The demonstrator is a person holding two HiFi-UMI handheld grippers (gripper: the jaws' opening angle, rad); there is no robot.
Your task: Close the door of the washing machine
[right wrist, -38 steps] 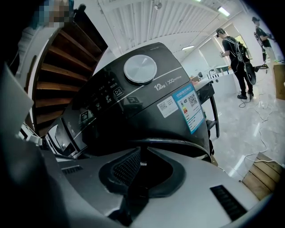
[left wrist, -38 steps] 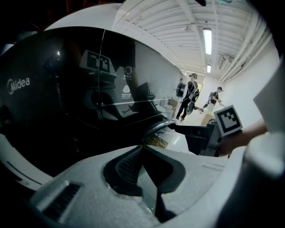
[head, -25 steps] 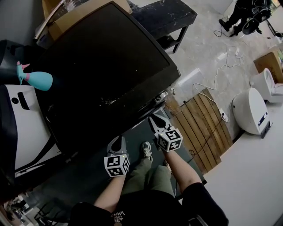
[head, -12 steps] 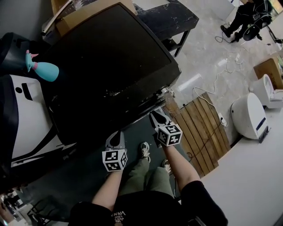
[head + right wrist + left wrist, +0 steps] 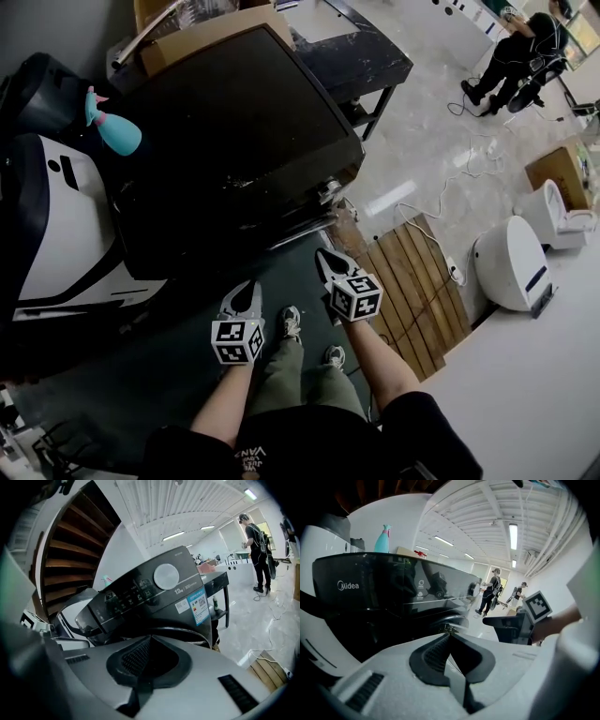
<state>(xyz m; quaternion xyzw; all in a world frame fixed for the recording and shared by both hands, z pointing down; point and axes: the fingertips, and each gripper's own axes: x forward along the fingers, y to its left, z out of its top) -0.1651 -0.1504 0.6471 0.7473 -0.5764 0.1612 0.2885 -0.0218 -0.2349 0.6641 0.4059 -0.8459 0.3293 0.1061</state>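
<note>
Washing machine (image 5: 234,141) fills twelve o'clock in the head view, its front tucked under the top; door (image 5: 187,634) shows only as a dark curved rim, latch unseen; unlatched, it could swing out; right gripper (image 5: 325,258) at five o'clock, left gripper (image 5: 248,291) at seven; both pressed together, empty.

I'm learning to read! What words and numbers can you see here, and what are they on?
"Midea": on the washing machine's dark glossy front.
"12kg": on its control panel, just below the round knob; the print after it is too small.
Blue label and white sticker below that: too small to read.
Print on the person's shirt: too blurred.
</note>
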